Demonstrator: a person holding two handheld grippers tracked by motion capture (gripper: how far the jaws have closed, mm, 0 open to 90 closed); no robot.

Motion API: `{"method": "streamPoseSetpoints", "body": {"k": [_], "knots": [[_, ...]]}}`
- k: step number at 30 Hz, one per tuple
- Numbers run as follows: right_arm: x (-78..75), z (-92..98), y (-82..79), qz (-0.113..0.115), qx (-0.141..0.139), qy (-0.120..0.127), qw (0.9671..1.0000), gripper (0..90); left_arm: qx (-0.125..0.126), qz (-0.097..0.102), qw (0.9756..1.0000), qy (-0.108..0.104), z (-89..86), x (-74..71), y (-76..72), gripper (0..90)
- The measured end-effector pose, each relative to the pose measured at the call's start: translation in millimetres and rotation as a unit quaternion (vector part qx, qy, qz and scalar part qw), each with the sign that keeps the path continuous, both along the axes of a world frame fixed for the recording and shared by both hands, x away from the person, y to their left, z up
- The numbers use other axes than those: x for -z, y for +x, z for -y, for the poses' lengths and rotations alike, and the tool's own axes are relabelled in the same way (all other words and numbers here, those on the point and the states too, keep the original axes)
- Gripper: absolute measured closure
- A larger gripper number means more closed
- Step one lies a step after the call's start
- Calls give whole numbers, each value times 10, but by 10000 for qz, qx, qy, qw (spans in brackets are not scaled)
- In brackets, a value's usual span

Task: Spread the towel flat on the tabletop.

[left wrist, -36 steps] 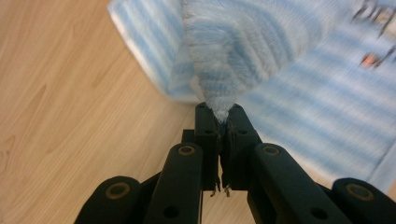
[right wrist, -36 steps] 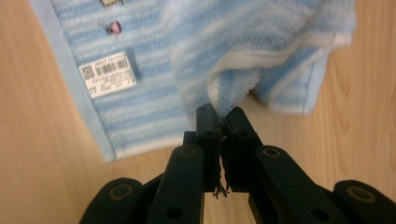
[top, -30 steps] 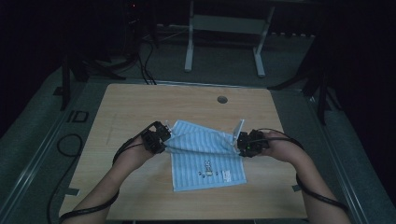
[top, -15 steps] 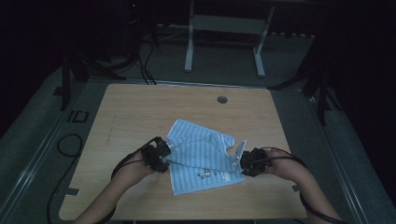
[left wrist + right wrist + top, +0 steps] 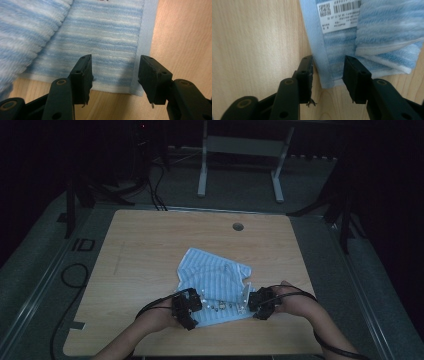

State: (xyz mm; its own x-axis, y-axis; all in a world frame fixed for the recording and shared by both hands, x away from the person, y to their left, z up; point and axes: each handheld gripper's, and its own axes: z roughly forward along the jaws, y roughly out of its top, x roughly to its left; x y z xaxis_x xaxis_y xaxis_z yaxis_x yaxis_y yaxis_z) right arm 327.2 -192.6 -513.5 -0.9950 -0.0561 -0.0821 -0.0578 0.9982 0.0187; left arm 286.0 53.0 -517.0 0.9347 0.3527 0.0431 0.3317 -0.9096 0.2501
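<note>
1. On the wooden table (image 5: 150, 245), the left gripper (image 5: 192, 309) sits at about seven o'clock from the table's middle, at the near left corner of the blue striped towel (image 5: 215, 280).
2. In the left gripper view its jaws stand apart and have just been opening; the towel's corner (image 5: 120, 72) lies between them on the wood, and neither pad presses on it.
3. The towel lies crumpled and partly folded just toward the person from the table's centre, its far part bunched toward twelve o'clock, its near edge flat.
4. A white label with a barcode (image 5: 338, 15) shows on the towel in the right gripper view.
5. The right gripper (image 5: 255, 302) is at about five o'clock, at the towel's near right corner.
6. Its jaws are also released and have just been opening; the towel's hem corner (image 5: 325, 75) sits between them, loose on the table.
</note>
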Motion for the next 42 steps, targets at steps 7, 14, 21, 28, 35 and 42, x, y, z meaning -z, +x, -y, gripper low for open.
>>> {"method": "streamPoseSetpoints", "body": {"k": [7,14,21,28,35,42], "knots": [[26,-21,22,-78,-3,-109,9999,696,89,-254,9996,-27,-31,37,149,441],[26,-46,171,-74,174,-104,9998,801,30,-149,9998,-143,-25,21,428,623],[28,-27,517,-8,738,84,9972,847,-210,260,9994,-1,58,18,719,852],[-229,-14,511,295,778,239,9962,852,-235,378,9987,-250,-15,-313,651,866],[-790,55,-193,550,387,683,9954,851,56,510,9972,-553,-299,-749,170,860],[-925,-47,-947,-541,-244,875,9944,753,1185,-932,9843,-914,-415,-718,-527,799]]}}
